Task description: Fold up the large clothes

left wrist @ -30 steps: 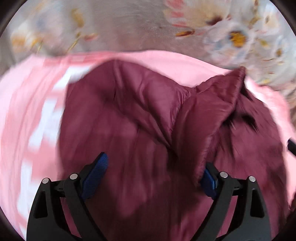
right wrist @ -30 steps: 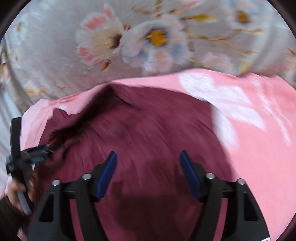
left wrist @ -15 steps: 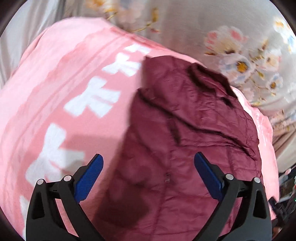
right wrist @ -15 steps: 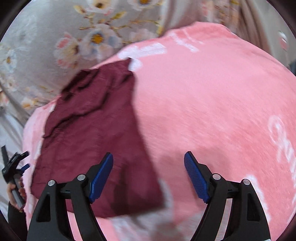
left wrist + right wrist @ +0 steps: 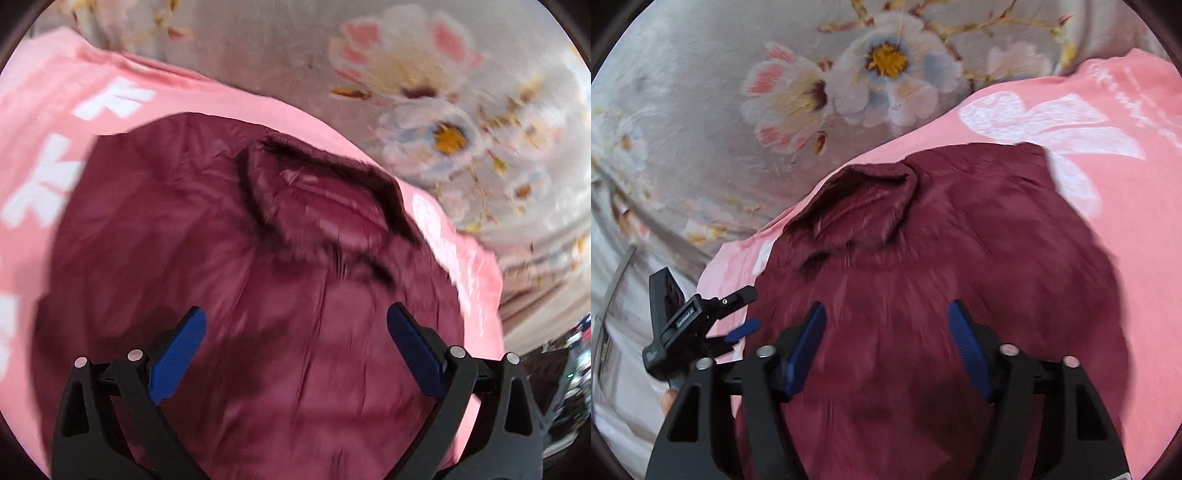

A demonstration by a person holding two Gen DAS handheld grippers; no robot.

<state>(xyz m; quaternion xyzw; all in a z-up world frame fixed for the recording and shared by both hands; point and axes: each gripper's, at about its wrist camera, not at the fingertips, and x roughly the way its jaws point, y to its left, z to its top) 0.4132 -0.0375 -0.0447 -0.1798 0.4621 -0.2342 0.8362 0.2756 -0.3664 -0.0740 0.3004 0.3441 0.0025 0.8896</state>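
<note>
— What's changed since half a second ago?
— I've brought both tools back in over the maroon jacket (image 5: 258,295); it fills the near view again.
— Tool states?
— My left tool (image 5: 295,343) and right tool (image 5: 886,347) both stand spread apart, gripping nothing.
— And the garment?
— It lies on the pink blanket (image 5: 1126,258), its furry collar (image 5: 325,206) at the far end, near the floral sheet (image 5: 701,110). Blur hides the seams, I think.
</note>
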